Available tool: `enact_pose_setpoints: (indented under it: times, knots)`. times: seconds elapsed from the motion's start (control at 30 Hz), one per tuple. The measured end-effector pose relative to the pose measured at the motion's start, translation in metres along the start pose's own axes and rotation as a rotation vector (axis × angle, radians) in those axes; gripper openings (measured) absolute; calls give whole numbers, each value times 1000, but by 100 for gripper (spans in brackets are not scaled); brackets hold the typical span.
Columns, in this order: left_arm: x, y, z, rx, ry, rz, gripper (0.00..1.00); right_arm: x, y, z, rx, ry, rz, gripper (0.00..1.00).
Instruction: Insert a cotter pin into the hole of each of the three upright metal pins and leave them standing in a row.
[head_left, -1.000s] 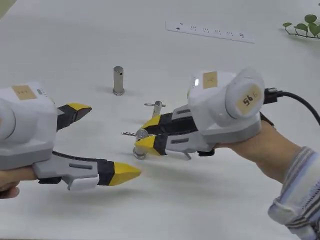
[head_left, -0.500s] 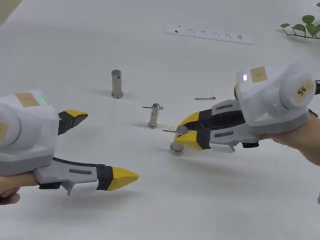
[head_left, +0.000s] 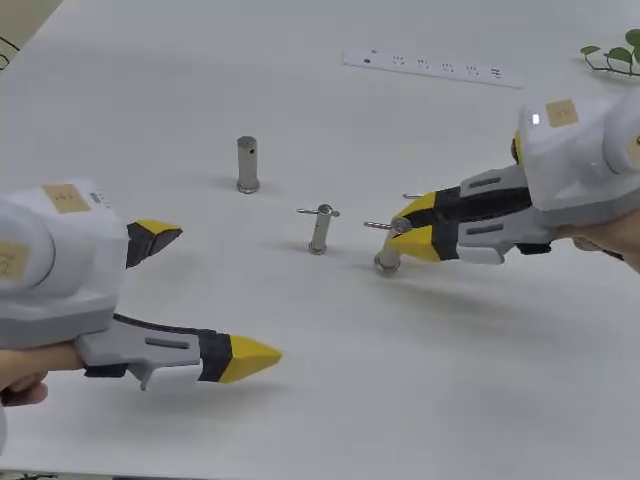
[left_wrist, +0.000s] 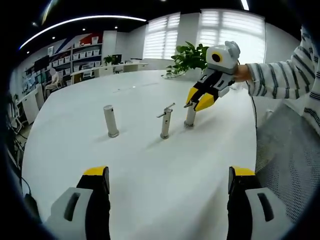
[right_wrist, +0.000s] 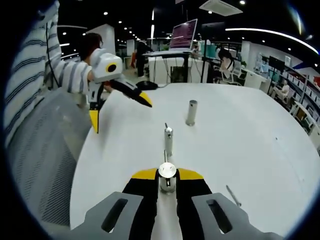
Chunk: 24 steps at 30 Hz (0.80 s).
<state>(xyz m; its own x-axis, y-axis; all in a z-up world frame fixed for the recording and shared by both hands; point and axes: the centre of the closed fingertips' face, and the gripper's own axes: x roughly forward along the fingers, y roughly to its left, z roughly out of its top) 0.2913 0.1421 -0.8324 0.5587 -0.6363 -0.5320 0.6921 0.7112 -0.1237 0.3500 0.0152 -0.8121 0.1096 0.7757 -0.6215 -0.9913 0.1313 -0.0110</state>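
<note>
2 of 3 pins cottered; right gripper (head_left: 412, 228) is clamped on the end one.

Held pin (head_left: 389, 255) is cottered. The right jaws pinch it near the head; can't tell whether its base is on the table or just off it. Middle pin (head_left: 320, 232) stands free, also cottered. Far pin (head_left: 247, 165) is upright with an empty hole, and that's what's left. Loose cotter (head_left: 413, 196) lies just behind the right gripper, likely meant for it. The three sit roughly in one line, so the row looks close once the held pin is let go upright. Left gripper (head_left: 220, 292) hovers well short of the pins, jaws spread wide, nothing in them. Table (head_left: 300, 420) is plain matte white, with a power strip (head_left: 430, 68) and a plant (head_left: 612, 52) at the far edge. Open-plan office around: desks (right_wrist: 170, 54), shelves (left_wrist: 80, 55), blinds (left_wrist: 230, 32).
</note>
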Motion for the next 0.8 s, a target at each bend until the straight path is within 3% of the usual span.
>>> enact_pose_setpoints:
  times: [0.8]
  knots:
    - [1,-2,-9,-17,44,-9,99,2,-10,-6,23,-23,9,13]
